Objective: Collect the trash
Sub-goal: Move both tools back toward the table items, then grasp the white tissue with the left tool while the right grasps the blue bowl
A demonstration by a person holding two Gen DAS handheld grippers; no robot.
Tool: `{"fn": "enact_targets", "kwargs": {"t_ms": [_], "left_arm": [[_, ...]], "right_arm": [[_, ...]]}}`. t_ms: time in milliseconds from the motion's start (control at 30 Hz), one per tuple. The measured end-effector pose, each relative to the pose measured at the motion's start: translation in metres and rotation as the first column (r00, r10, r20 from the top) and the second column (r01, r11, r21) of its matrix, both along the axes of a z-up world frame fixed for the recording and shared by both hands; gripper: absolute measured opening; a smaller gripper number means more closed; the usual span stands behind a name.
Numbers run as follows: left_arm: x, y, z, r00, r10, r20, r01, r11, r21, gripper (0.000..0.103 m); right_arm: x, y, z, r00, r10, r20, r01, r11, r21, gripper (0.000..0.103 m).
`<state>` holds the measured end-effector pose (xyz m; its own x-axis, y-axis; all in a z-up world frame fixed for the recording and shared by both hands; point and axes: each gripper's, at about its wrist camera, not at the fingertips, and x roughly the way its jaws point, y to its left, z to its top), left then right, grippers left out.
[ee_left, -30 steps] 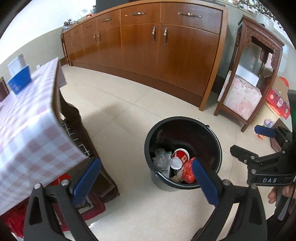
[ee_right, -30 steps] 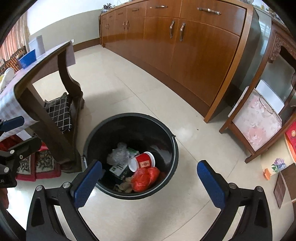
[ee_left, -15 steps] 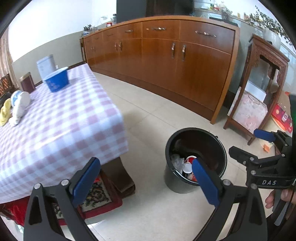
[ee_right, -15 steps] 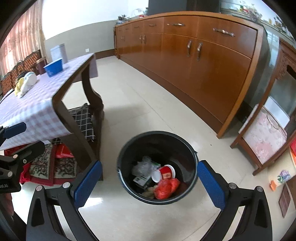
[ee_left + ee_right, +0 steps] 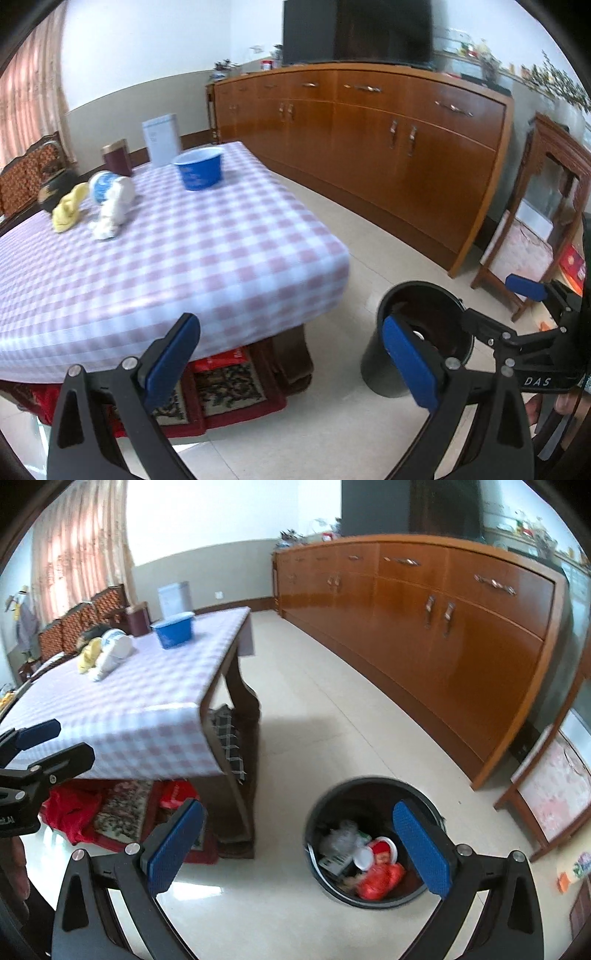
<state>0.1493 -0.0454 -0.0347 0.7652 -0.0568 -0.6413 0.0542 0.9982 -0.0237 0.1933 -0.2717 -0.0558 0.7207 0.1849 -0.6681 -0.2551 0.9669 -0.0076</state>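
Now both cameras have lifted from the bin [image 5: 375,843] to the table [image 5: 221,240]; the left claw [image 5: 291,354] and right claw [image 5: 299,843] gape empty, the bin low beside them, remaining trash [image 5: 110,206] far ahead, so another pickup looks next

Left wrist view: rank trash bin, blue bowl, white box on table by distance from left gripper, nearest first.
From the left gripper, jaws open:
1. Trash bin, on the floor to the right, partly behind the right finger.
2. Blue bowl, up on the checkered table, far side.
3. White box, just behind the bowl at the table's far edge.
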Motion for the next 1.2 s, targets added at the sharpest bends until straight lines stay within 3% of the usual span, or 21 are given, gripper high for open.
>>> {"fn": "enact_targets", "kwargs": {"t_ms": [233,367,600,800,1000,1200], "left_arm": [[-0.009,0.052,0.013,0.994,0.103,0.025,-0.103,0.995,-0.02,0.1],[-0.012,0.089,0.017,0.982,0.183,0.043,-0.182,0.983,-0.036,0.1],[-0.005,0.142,0.027,0.952,0.296,0.083,-0.297,0.955,0.0,0.1],[0.019,0.177,0.037,0.938,0.33,0.109,-0.331,0.943,-0.004,0.1],[0.059,0.193,0.028,0.947,0.312,0.08,-0.313,0.95,0.001,0.096],[0.103,0.196,0.013,0.955,0.293,0.052,-0.294,0.956,0.009,0.091]], "right_arm": [[0.003,0.042,0.016,0.995,0.084,0.049,-0.086,0.995,0.042,0.103],[0.005,0.066,0.027,0.992,0.099,0.073,-0.101,0.995,0.019,0.103],[0.024,0.116,0.047,0.983,0.161,0.087,-0.164,0.986,0.025,0.103],[0.058,0.159,0.057,0.975,0.213,0.065,-0.213,0.977,-0.009,0.103],[0.1,0.191,0.061,0.968,0.244,0.059,-0.243,0.97,-0.03,0.103],[0.152,0.21,0.052,0.966,0.256,0.025,-0.255,0.966,-0.048,0.093]]}}
